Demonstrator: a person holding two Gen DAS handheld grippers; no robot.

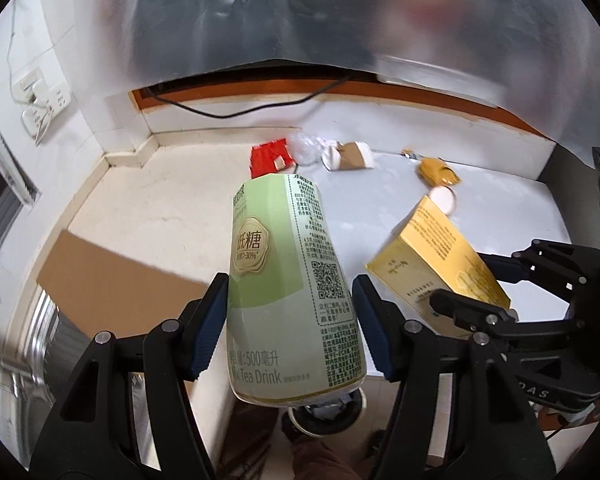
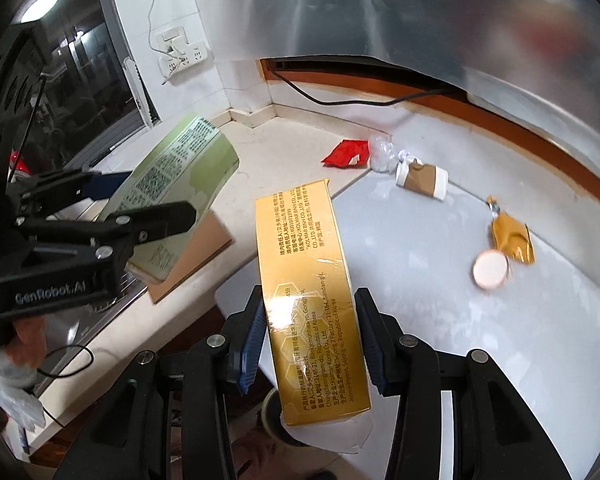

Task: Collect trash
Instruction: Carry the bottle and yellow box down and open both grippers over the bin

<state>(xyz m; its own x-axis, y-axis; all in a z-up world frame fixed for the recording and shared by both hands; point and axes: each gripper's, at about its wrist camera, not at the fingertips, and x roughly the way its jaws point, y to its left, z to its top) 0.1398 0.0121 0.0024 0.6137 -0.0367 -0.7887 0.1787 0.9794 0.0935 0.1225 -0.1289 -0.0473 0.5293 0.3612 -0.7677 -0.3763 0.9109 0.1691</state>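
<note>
My left gripper (image 1: 290,312) clamped on green milk-tea bottle (image 1: 288,280), lifted off counter; its long axis runs away from camera, tilted slightly left. My right gripper (image 2: 310,334) clamped on yellow carton (image 2: 308,288), long axis also pointing forward, far end leaning left. Both held above white countertop (image 2: 480,340). Still lying there: red wrapper (image 2: 346,153), paper cup (image 2: 422,180) on its side, orange pouch (image 2: 512,238), round lid (image 2: 490,269). Cardboard sheet (image 1: 112,280) at left. Tiled wall, socket (image 2: 182,52), dark window (image 2: 80,92).
</note>
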